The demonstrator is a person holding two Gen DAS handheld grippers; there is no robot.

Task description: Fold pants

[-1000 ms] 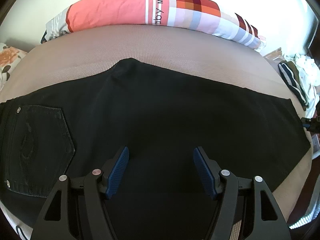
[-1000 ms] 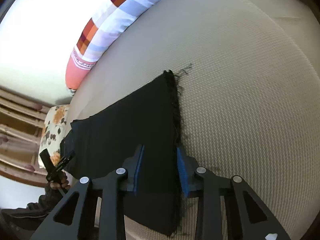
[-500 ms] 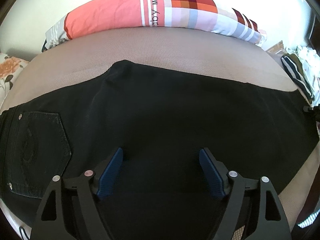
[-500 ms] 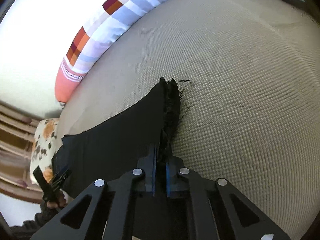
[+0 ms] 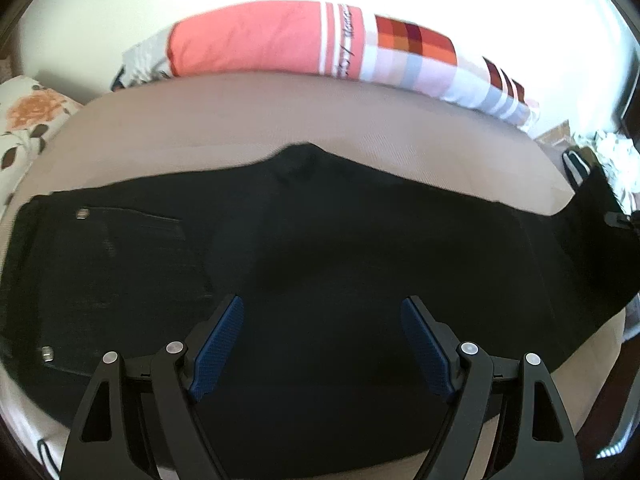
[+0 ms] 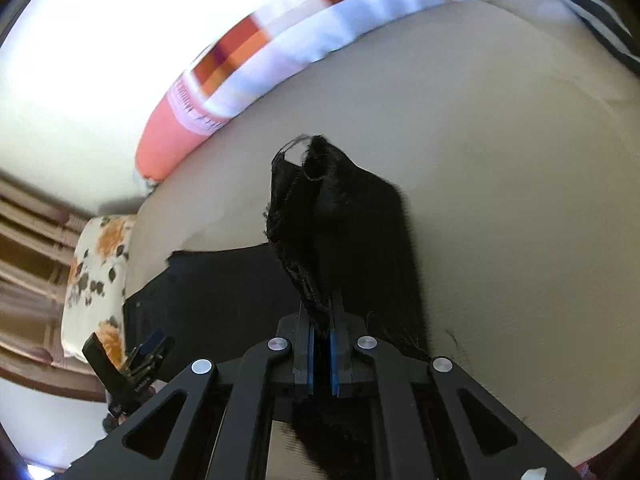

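Observation:
Black pants [image 5: 320, 248] lie flat across a beige bed, waist and back pocket [image 5: 120, 264] at the left, leg hems at the right. My left gripper [image 5: 322, 344] is open and empty, hovering over the middle of the pants. My right gripper [image 6: 322, 332] is shut on the frayed leg hem [image 6: 320, 208] and holds it lifted off the bed; the raised hem shows at the right edge of the left wrist view [image 5: 592, 196]. The left gripper also shows small in the right wrist view [image 6: 136, 356].
A long pink and checked bolster pillow [image 5: 320, 44] lies along the far side of the bed [image 5: 240, 120]. A floral pillow [image 5: 28, 120] sits at the left end. Striped clothes [image 5: 580, 160] lie at the right end.
My right gripper closed on the leg hem and lifted it off the bed, swinging toward the waist. My left gripper stayed open and drifted slightly over the pants.

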